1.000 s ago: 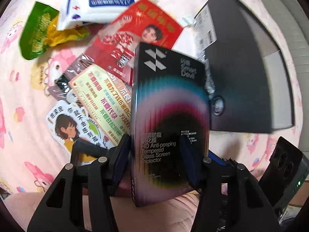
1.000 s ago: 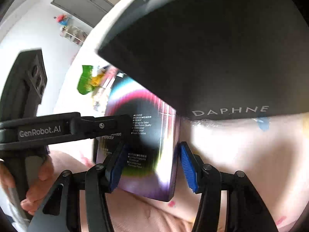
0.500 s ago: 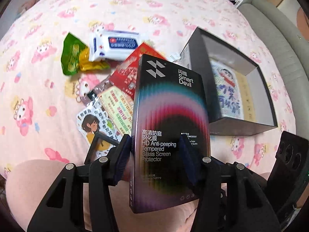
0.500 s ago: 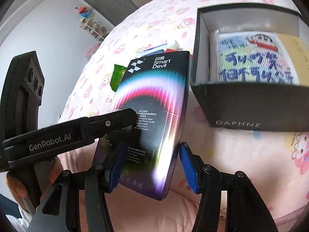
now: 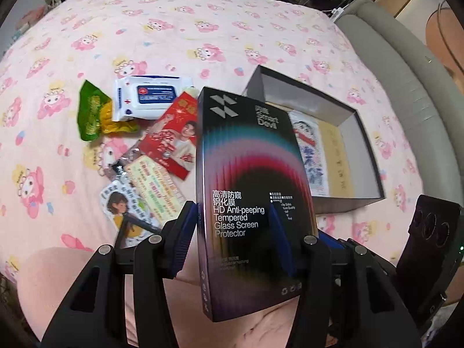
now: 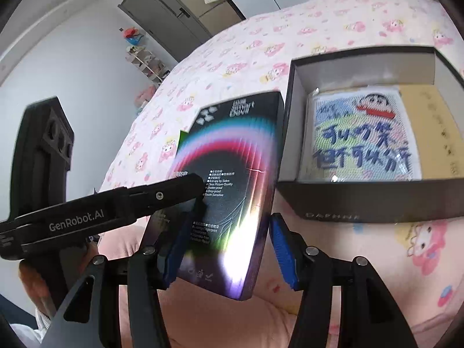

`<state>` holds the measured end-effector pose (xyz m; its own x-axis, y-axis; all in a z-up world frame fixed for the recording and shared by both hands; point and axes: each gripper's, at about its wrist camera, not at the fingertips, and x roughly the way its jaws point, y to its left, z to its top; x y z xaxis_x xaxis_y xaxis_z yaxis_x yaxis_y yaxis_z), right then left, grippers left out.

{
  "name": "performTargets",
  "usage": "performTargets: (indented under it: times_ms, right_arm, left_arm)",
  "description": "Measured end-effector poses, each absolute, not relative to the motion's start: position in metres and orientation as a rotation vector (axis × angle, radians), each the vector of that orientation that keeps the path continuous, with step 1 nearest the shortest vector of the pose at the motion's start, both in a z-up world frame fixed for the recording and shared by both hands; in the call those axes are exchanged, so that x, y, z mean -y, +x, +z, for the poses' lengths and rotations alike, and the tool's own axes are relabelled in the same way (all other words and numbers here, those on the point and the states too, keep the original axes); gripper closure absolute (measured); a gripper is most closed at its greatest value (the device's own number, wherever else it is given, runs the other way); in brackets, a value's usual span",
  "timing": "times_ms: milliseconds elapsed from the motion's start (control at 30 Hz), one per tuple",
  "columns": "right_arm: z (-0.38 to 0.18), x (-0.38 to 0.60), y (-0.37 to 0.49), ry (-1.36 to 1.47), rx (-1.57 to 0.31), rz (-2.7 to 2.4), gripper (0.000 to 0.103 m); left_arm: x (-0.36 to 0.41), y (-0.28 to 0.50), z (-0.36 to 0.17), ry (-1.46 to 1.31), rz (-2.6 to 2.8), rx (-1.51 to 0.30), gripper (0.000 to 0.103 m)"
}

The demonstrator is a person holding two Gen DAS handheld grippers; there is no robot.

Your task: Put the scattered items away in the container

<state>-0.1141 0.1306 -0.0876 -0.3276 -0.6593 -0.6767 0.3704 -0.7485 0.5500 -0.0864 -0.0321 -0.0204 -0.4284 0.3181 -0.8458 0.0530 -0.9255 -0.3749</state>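
1. The left claw [image 5: 232,221] is shut on the screen protector box [image 5: 249,159]. It holds the box up in the air, standing on end, above the bed [image 5: 203,23] and just beside the black container [image 5: 368,148].
2. The right claw [image 6: 232,227] is wide. The box shows between its blue pads, but there is a gap at one pad, so I think it is not squeezing.
3. To do this step well, I would carry the box over the near wall of the container, tip it flat and set it down low. Letting go too high could make it bounce out.
4. The box is slick and thin, so a firm hold with no twist is best.
5. The container is open with no lid on. Inside lie a cartoon picture pack [image 6: 359,133] and a yellow flat thing [image 6: 429,133], side by side. The box will have to lie on top of them.
6. Still out on the bed are a wipes pack [image 5: 150,95], a green bag [image 5: 92,113], a red packet [image 5: 174,136] and some cards [image 5: 150,191].
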Motion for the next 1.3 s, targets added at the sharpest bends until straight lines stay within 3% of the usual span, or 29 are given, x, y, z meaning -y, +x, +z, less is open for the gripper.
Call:
performTargets:
  times_ms: [133,400,733,967,1300]
  right_arm:
    - [-0.08,-0.139,-0.114,1.263,0.351,-2.147,0.052]
    - [-0.07,-0.154,-0.123,1.248,0.369,-2.184,0.051]
    - [-0.06,-0.146,-0.159,1.265,0.242,-2.205,0.051]
    - [-0.052,-0.185,-0.177,1.243,0.314,-2.235,0.051]
    - [-0.082,-0.235,-0.183,1.305,0.445,-2.224,0.051]
  left_arm:
    - [0.056,-0.088,-0.028,-1.562,2.435,0.545,0.051]
    - [-0.014,-0.127,-0.038,-1.511,2.432,0.529,0.051]
    - [-0.046,-0.182,-0.046,-1.514,2.392,0.534,0.051]
    - [-0.067,-0.204,-0.048,-1.497,2.329,0.601,0.051]
    - [-0.103,-0.226,-0.073,-1.57,2.287,0.535,0.051]
